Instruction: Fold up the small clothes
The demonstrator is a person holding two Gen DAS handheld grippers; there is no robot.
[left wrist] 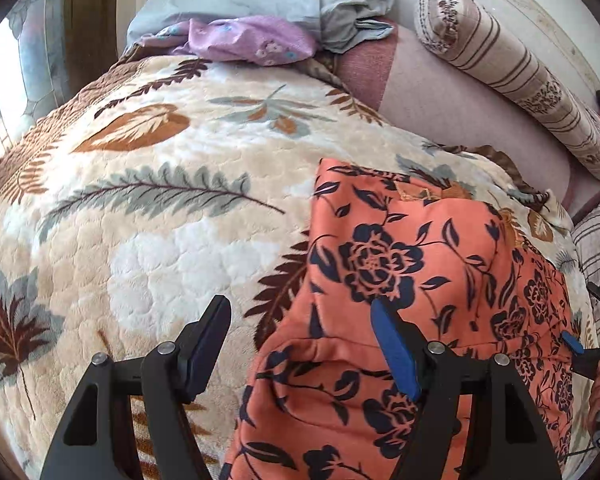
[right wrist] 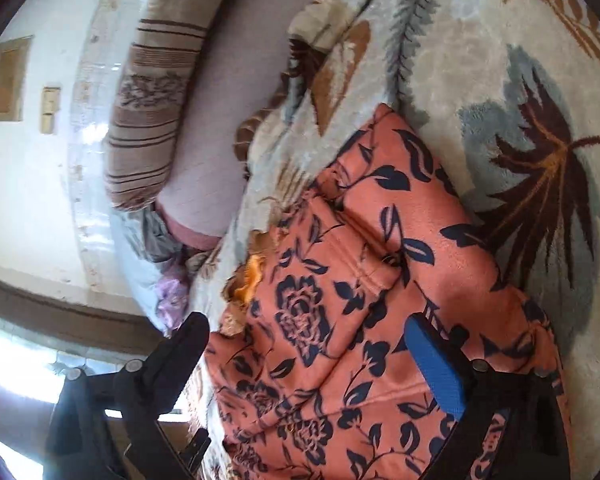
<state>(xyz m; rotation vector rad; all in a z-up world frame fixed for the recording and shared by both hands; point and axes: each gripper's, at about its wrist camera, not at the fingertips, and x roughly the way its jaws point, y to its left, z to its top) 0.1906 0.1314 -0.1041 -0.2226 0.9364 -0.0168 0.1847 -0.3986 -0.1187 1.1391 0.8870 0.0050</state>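
An orange garment (left wrist: 380, 264) printed with dark navy roses and leaves lies spread on the bed's leaf-patterned blanket (left wrist: 160, 200), near the blanket's turned-back edge. The cloth is rumpled, with soft folds and one straight crease across it.

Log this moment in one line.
left hand-held gripper: open | right hand-held gripper: open | orange floral garment: on blanket, unheld
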